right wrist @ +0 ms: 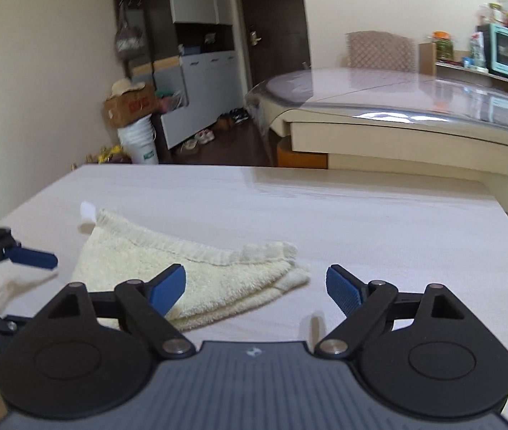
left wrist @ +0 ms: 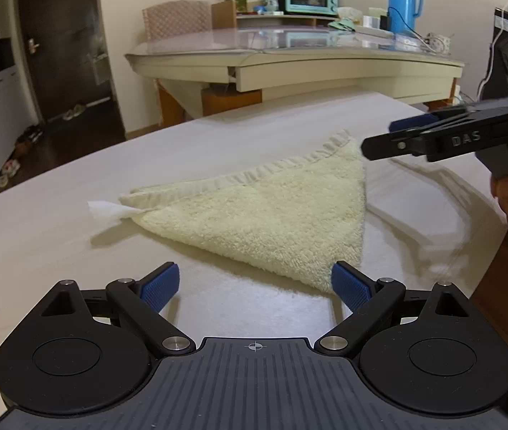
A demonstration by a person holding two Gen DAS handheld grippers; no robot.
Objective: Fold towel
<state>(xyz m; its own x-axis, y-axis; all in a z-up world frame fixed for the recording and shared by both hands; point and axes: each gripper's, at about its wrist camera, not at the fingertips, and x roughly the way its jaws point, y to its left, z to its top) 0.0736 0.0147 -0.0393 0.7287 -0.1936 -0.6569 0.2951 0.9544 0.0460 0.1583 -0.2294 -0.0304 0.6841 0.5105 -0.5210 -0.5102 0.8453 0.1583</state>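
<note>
Both grippers are hovering with jaws apart and nothing between them: left gripper [left wrist: 254, 283] just short of the towel [left wrist: 264, 215], which is lying folded into a triangle on the pale table [left wrist: 57, 251]; right gripper [right wrist: 255, 286] is probably just clear of its far corner.

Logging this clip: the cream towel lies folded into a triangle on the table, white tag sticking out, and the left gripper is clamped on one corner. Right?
Not quite. The left gripper is open, its fingers clear of the towel, as the left wrist view shows. The triangle fold, the white tag and the table are right.
</note>
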